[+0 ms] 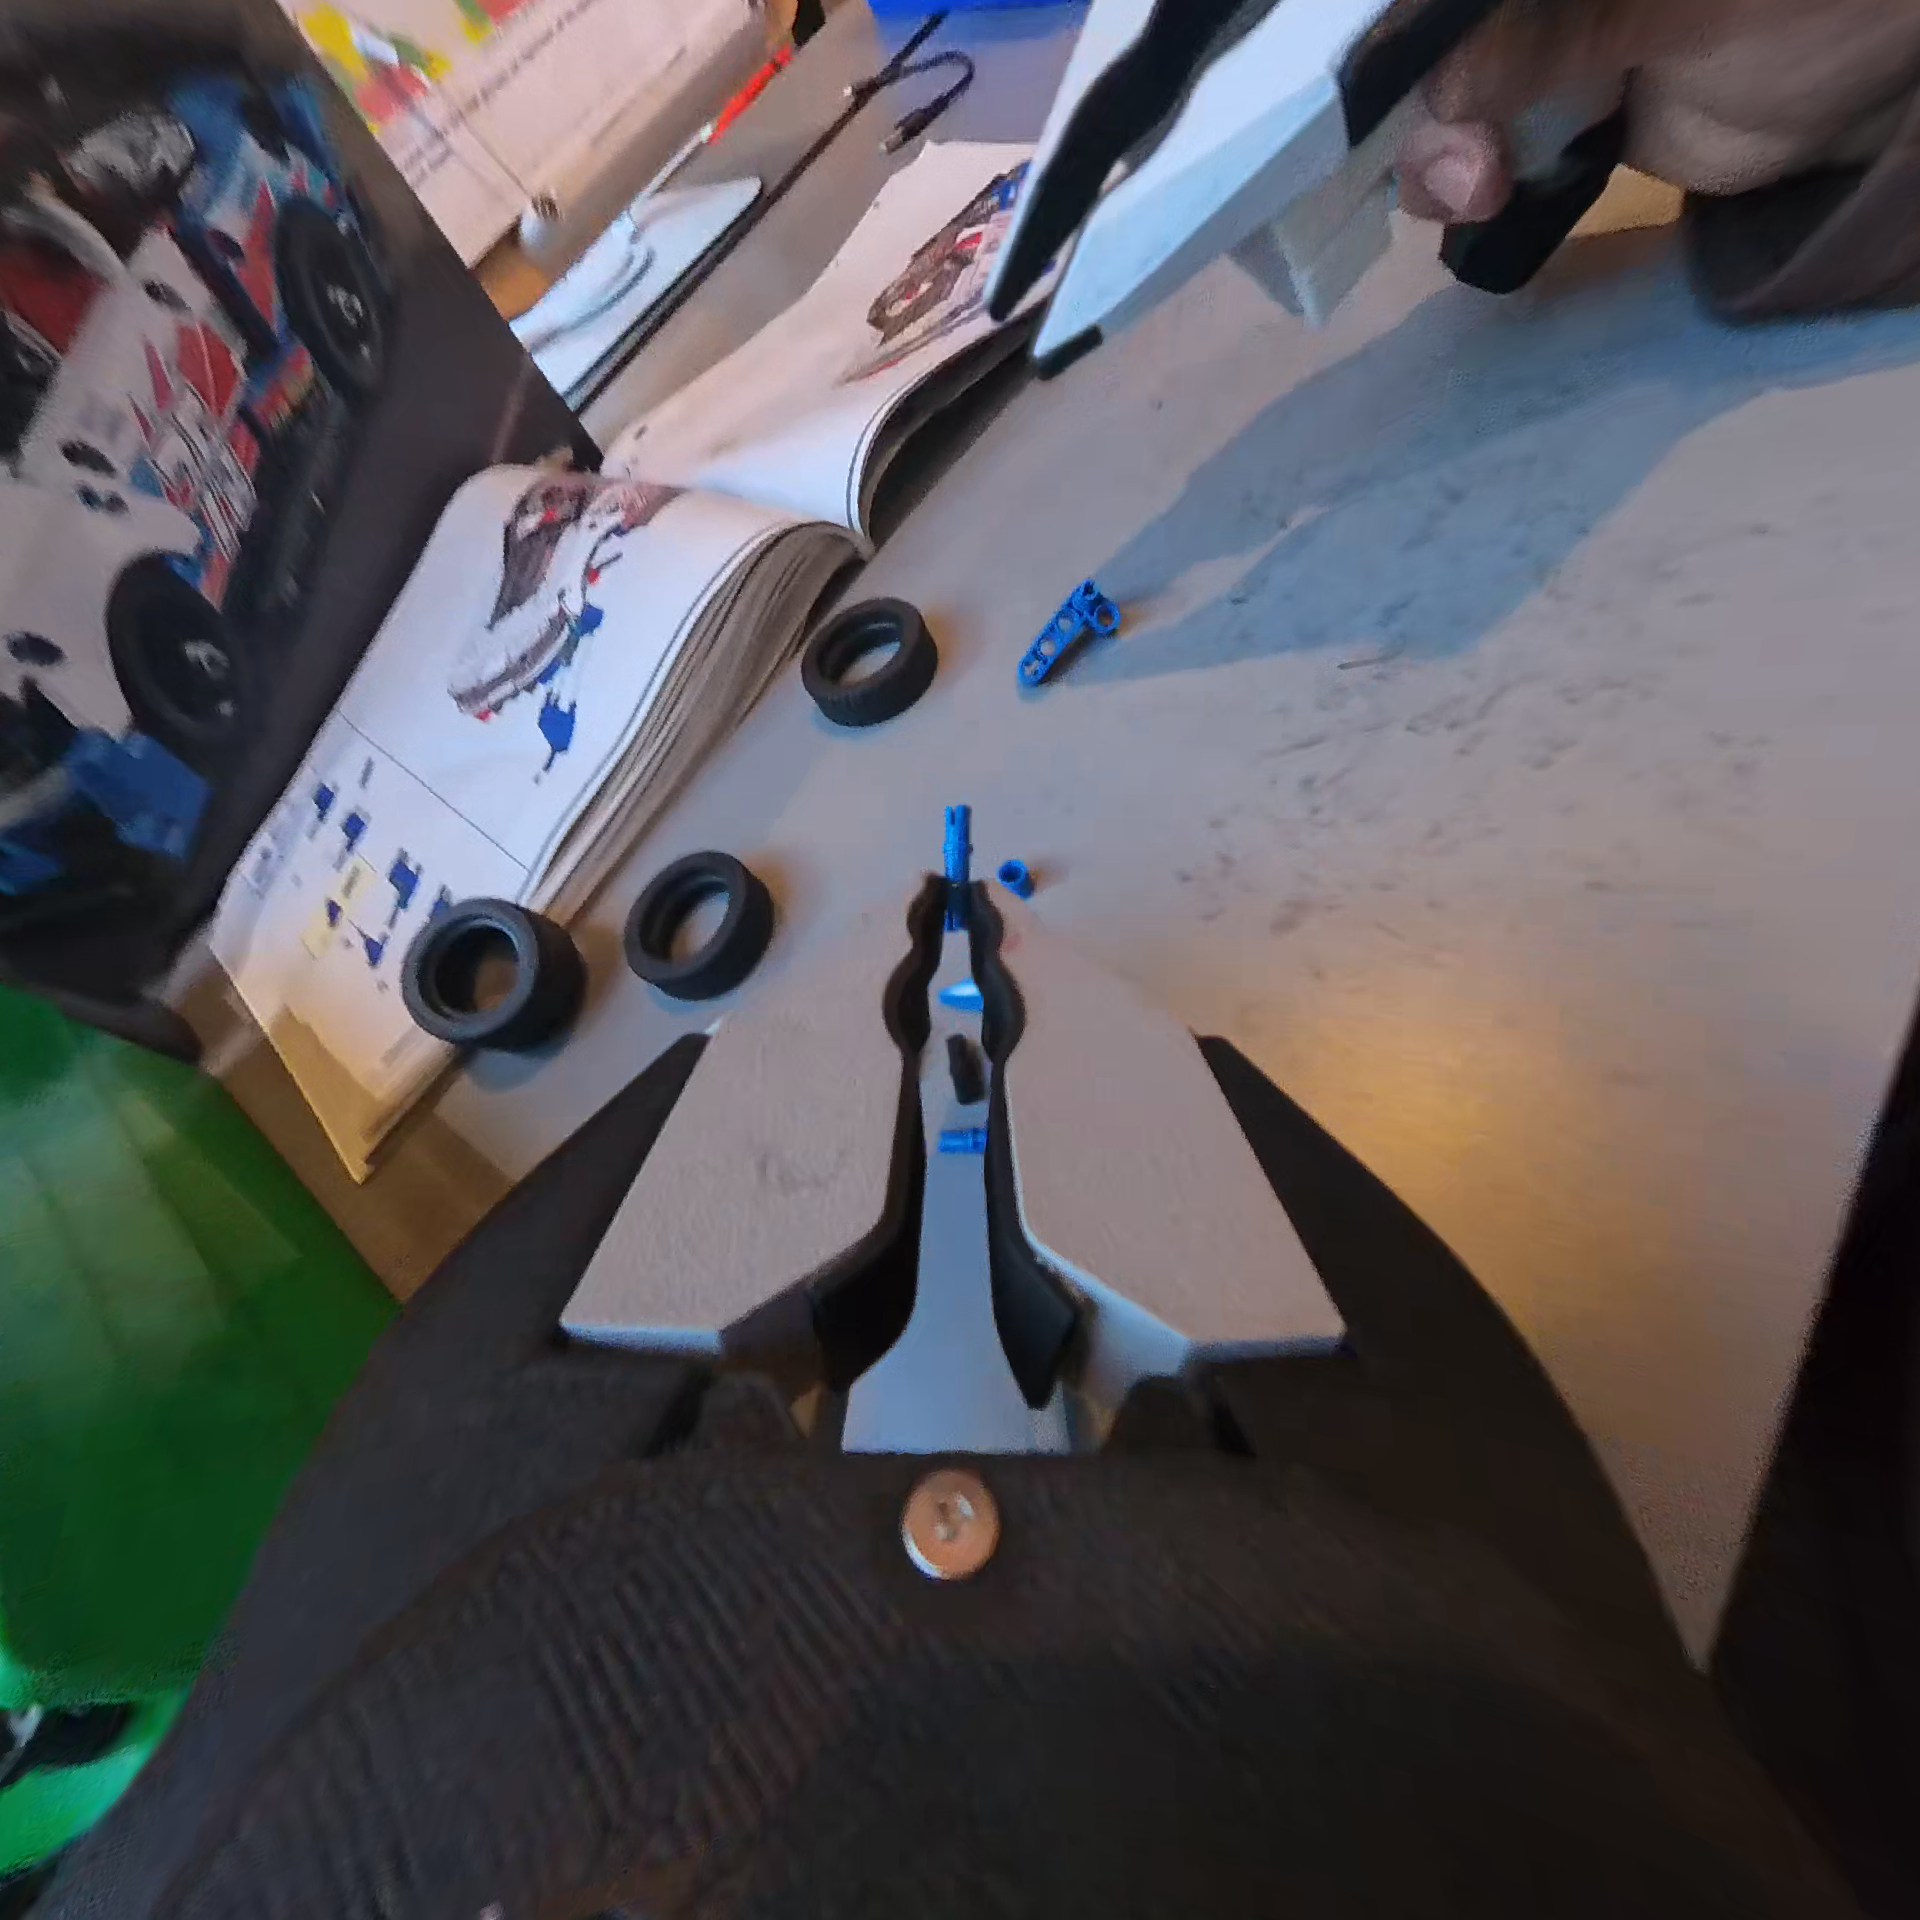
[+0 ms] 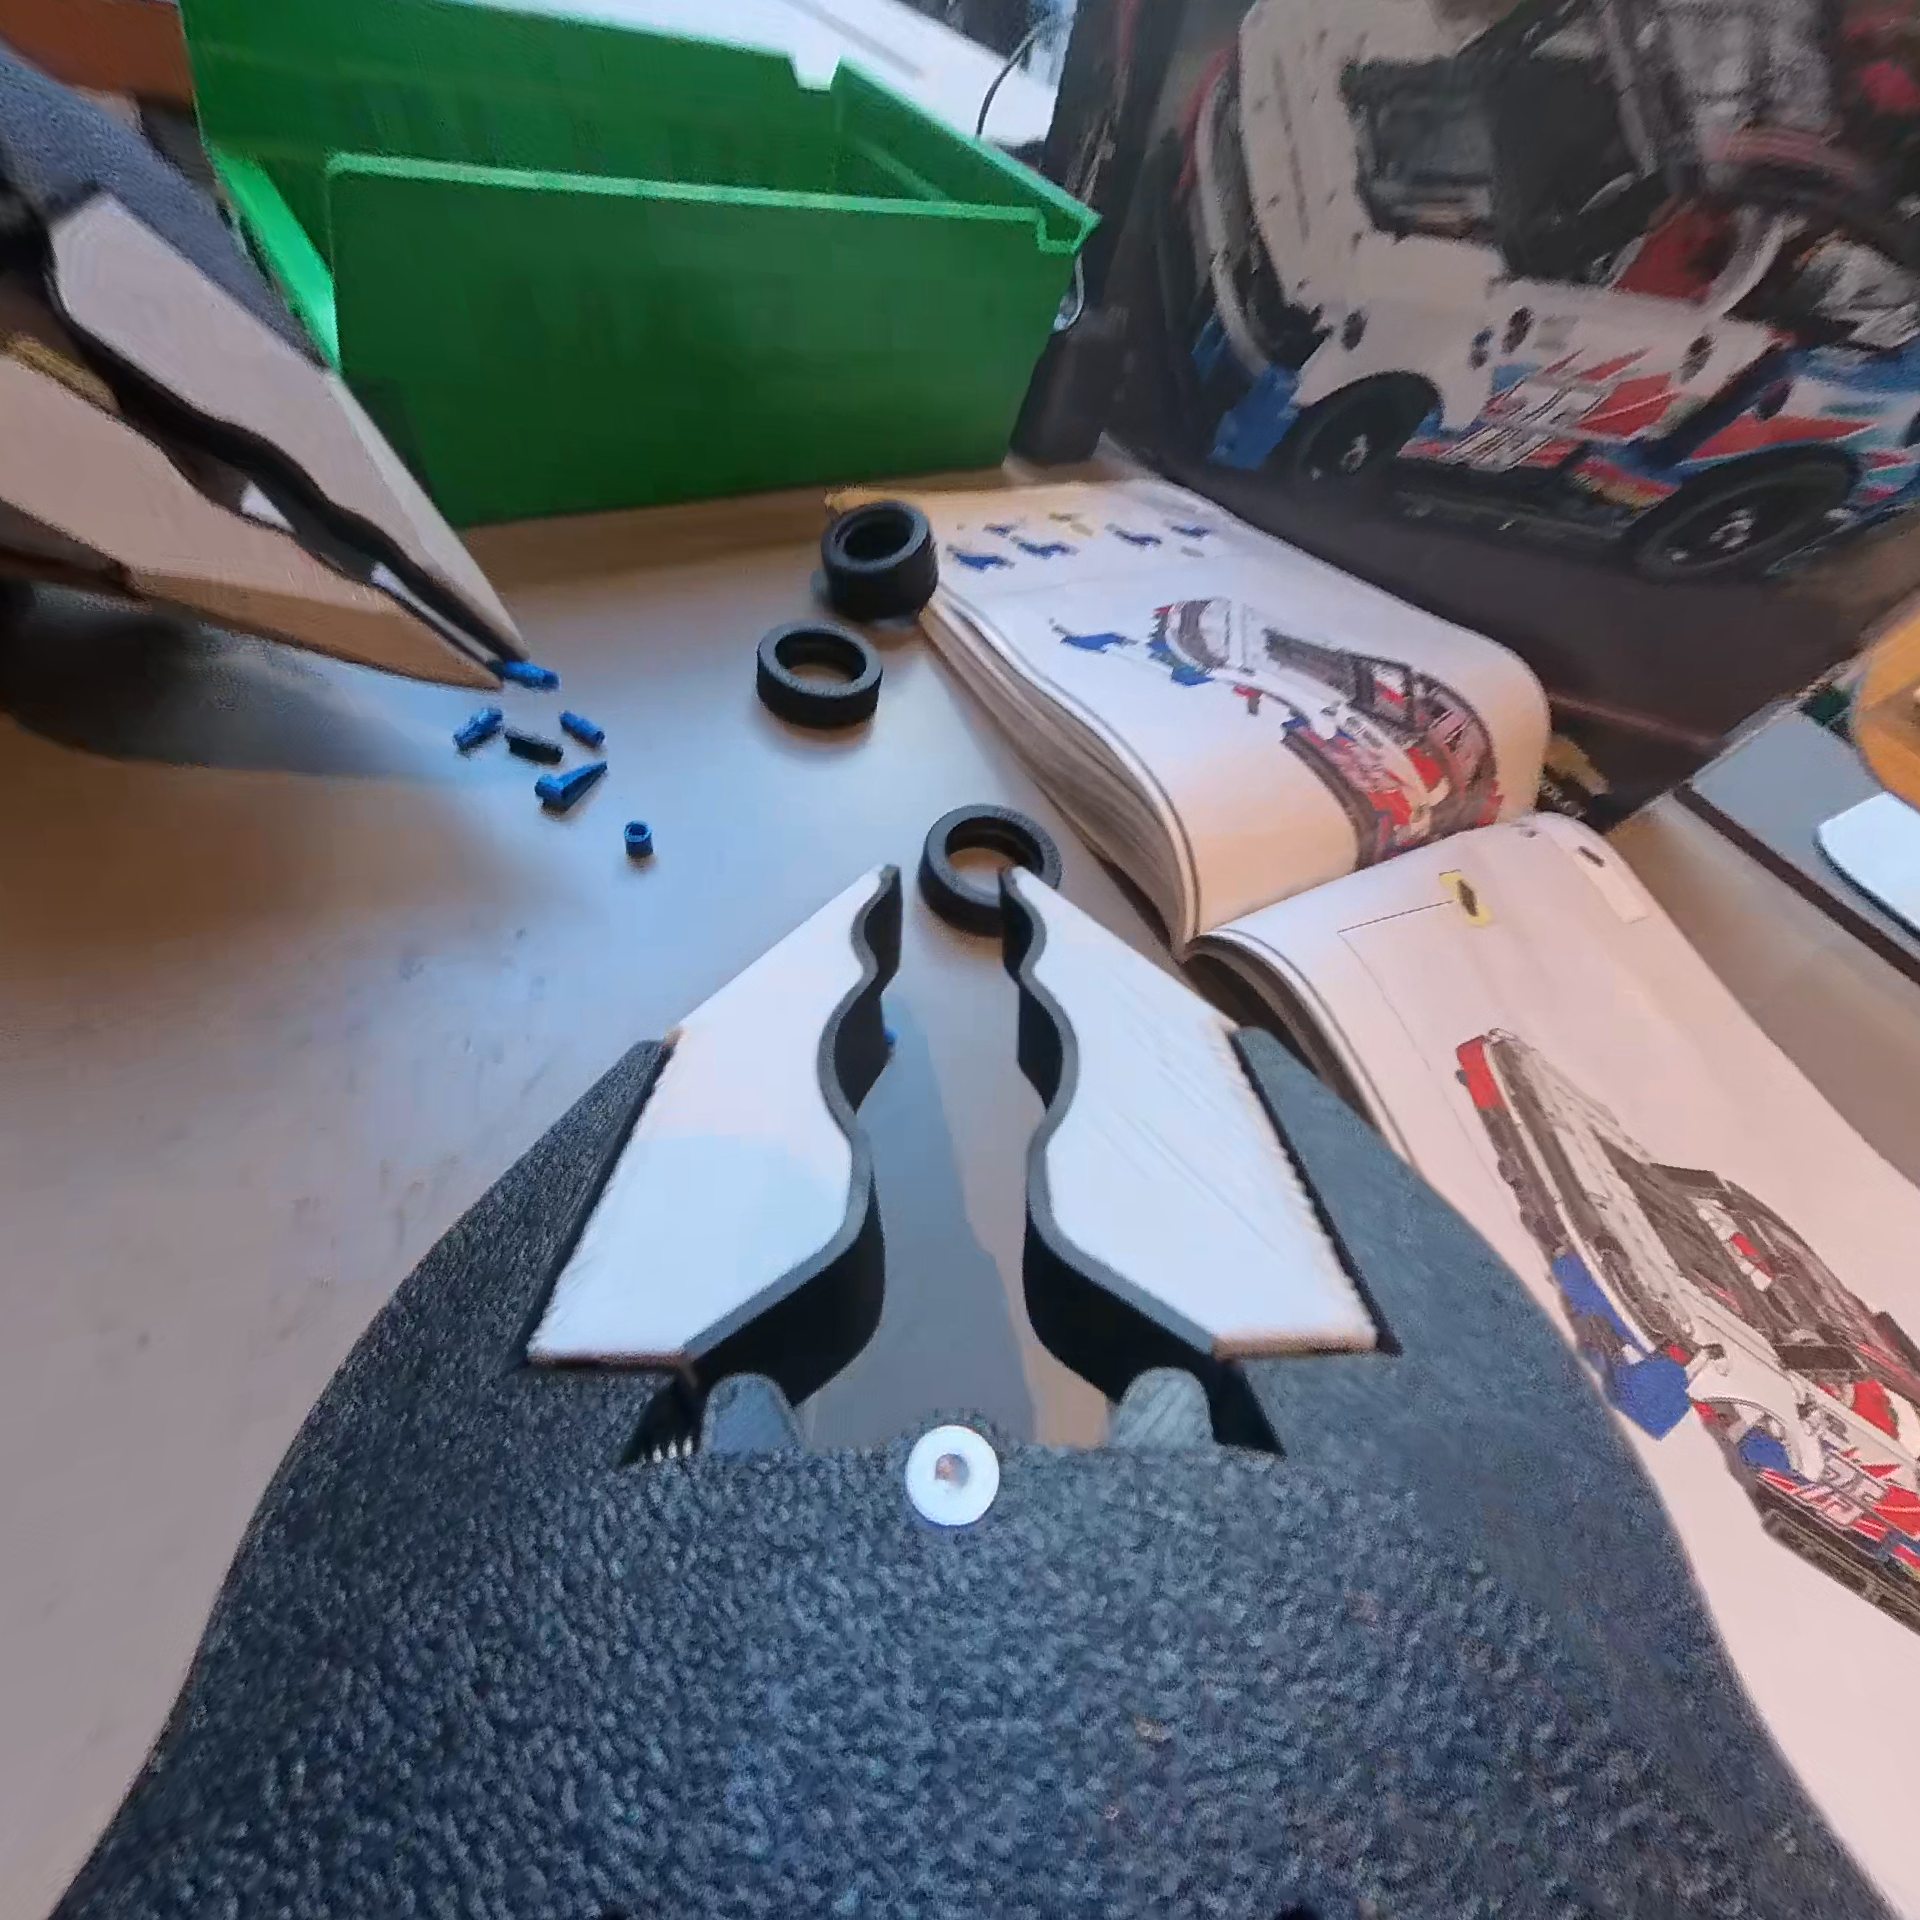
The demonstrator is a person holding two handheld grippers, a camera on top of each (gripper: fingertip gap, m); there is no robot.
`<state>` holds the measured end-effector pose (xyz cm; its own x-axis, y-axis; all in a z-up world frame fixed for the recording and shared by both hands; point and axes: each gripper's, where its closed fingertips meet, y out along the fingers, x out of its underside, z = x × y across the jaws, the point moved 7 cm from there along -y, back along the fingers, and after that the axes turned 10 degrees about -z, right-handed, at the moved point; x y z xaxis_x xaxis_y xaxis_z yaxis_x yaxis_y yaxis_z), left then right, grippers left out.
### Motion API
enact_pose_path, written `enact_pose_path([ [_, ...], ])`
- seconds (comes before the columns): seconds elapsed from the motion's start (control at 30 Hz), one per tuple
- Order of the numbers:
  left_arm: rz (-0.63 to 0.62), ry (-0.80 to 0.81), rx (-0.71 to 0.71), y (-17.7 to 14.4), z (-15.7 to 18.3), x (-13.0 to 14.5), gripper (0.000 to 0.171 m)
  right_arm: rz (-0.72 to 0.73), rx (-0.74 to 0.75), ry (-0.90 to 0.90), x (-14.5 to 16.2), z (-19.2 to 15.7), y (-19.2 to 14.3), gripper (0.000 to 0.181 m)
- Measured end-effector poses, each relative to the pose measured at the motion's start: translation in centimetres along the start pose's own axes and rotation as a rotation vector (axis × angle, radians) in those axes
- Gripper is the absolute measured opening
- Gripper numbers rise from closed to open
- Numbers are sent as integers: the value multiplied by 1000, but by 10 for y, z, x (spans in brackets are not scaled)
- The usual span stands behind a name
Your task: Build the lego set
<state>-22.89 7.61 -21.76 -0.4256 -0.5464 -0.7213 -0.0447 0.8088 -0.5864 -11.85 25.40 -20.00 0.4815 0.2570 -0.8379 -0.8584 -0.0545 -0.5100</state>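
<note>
The left gripper (image 1: 957,902) pinches a small blue plastic pin (image 1: 954,854) at its tips, just above loose blue pieces (image 2: 561,748) on the grey tabletop (image 1: 1455,831). The right gripper (image 2: 951,883) hangs part-open and empty. Beyond lie black rubber tyres (image 2: 818,677), then the open instruction booklet (image 2: 1247,707).

Both grippers share one build: left gripper (image 1: 957,902) and right gripper (image 2: 948,883) have white wedge fingers, wavy black pads, textured black bodies, a round screw at six o'clock
</note>
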Motion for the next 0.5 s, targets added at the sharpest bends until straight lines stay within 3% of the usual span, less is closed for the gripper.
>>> enact_pose_path([
  [0.23,44,145,-50,9,-6,-3,1,148,31,54,-8,11,-13,17],
  [0.5,105,-10,53,8,-17,-1,1,151,32,12,-11,8,-1,14],
])
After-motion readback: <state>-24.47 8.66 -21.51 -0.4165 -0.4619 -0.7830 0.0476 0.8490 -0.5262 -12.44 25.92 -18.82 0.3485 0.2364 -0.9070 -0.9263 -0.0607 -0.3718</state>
